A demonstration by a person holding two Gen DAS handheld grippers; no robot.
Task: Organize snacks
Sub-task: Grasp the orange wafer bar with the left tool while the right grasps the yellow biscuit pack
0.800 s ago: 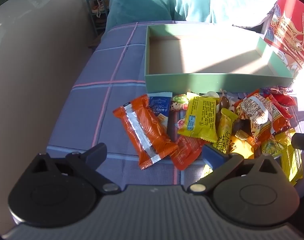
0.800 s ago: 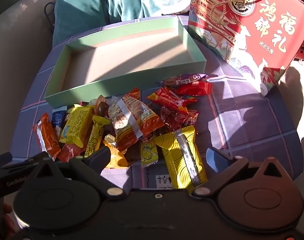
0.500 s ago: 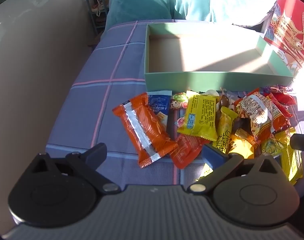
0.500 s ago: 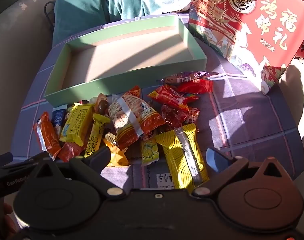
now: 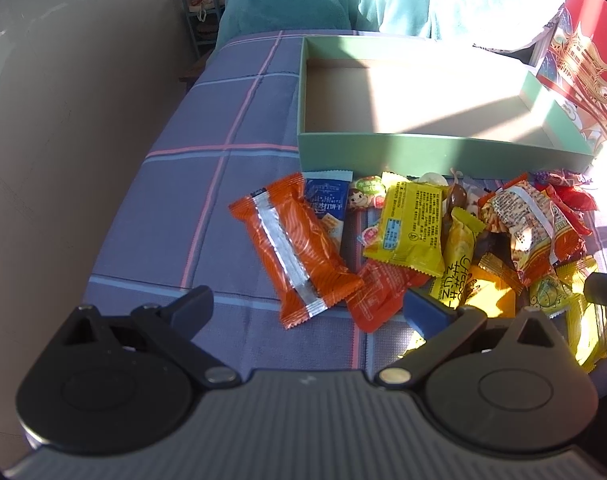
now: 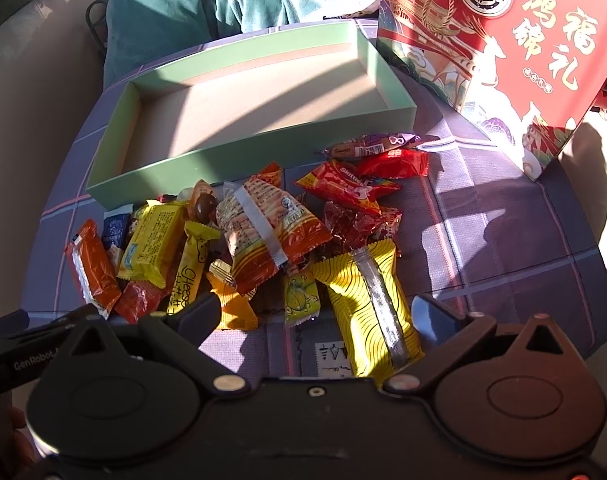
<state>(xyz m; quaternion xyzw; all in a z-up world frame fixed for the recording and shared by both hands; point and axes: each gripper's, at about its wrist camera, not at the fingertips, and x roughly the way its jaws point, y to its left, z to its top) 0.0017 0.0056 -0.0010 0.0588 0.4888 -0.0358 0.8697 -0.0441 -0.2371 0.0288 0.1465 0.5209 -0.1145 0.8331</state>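
Left of the green box (image 5: 423,146) you have bare checked worktop (image 5: 207,152). Your left tongs (image 5: 307,304) and right tongs (image 6: 315,314) are wide, empty. The snacks (image 6: 263,232) lie just before the box's near wall.

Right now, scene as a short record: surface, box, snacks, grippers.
surface: plaid cloth
box: green tray, nothing inside, behind the snacks
snacks: loose pile on the cloth in front of the tray, none in it yet
nearest left gripper: orange pack
nearest right gripper: yellow pack
other: red gift box to the right of the tray
left gripper: open, holds nothing
right gripper: open, holds nothing
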